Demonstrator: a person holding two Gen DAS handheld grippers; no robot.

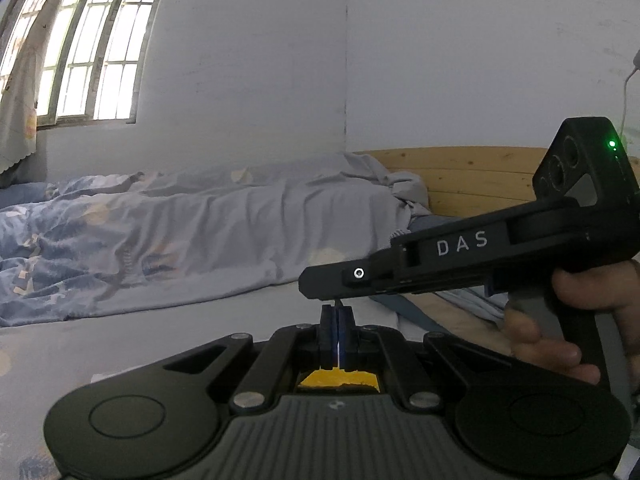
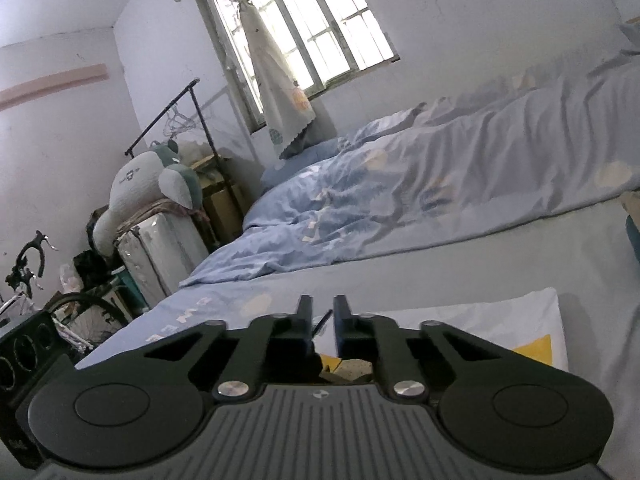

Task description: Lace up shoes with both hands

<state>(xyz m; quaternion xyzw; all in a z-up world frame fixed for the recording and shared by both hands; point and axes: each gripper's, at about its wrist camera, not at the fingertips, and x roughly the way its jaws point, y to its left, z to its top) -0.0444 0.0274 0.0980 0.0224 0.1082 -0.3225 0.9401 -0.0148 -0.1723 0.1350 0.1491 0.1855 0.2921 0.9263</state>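
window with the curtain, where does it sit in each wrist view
Left wrist view: the window fills the upper left corner, its curtain hanging at the left edge.
Right wrist view: the window is top centre, tilted, the curtain across its left half.
Shared landmark: the blue patterned quilt on the bed below it.

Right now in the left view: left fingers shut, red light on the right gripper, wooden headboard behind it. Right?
Not quite: the light on the right gripper is green, not red, as the left wrist view shows. The left fingers are shut and the wooden headboard is behind it.
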